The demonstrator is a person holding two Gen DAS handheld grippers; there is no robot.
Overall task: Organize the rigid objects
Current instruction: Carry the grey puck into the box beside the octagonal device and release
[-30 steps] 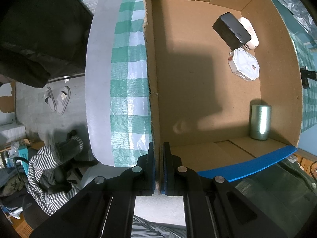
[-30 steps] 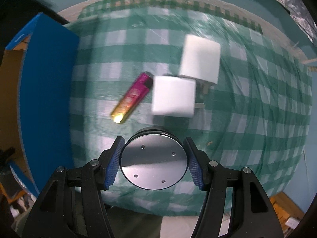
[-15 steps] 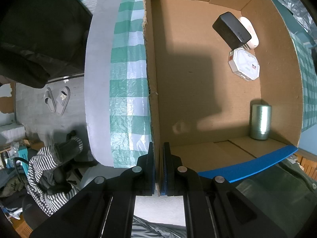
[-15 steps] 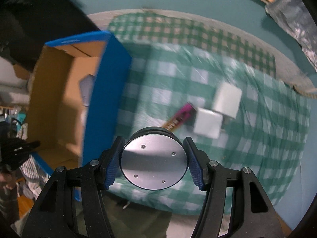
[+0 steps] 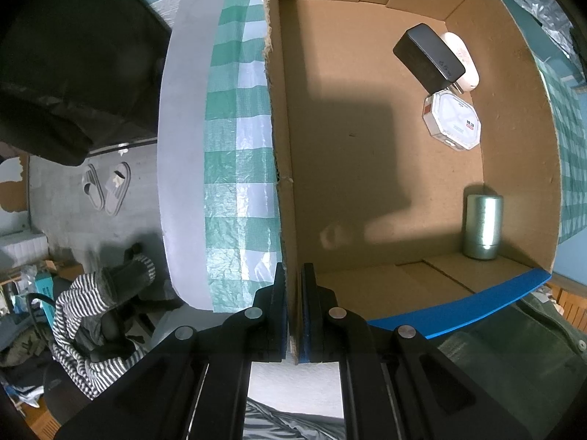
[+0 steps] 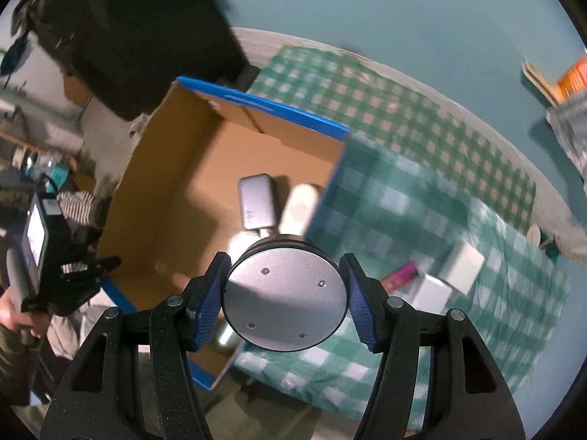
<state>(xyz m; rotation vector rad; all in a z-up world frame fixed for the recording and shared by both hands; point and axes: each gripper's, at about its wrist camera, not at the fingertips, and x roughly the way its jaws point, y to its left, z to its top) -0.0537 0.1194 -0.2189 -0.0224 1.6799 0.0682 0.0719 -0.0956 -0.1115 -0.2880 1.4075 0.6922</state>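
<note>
My left gripper (image 5: 293,315) is shut on the near wall of an open cardboard box (image 5: 282,168) with blue outer faces. On the box floor lie a black charger (image 5: 427,57), a white oval case (image 5: 460,60), an octagonal white tin (image 5: 452,121) and an upright silver cylinder (image 5: 482,226). My right gripper (image 6: 286,300) is shut on a round silver metal puck (image 6: 285,300), held in the air above the box's right wall (image 6: 330,190). The black charger (image 6: 256,201) and white case (image 6: 299,211) show below it. The left gripper (image 6: 66,278) shows at the box's left edge.
On the green checked tablecloth (image 6: 422,190) right of the box lie a pink lighter (image 6: 401,275) and two white blocks (image 6: 462,266), all blurred. A dark chair back (image 6: 146,36) stands behind the box. Slippers (image 5: 106,187) and a striped garment (image 5: 84,315) lie on the floor left of the table.
My right gripper has lifted and swung left with the puck, from over the lighter and white blocks to above the box. The left gripper and box have not moved.
</note>
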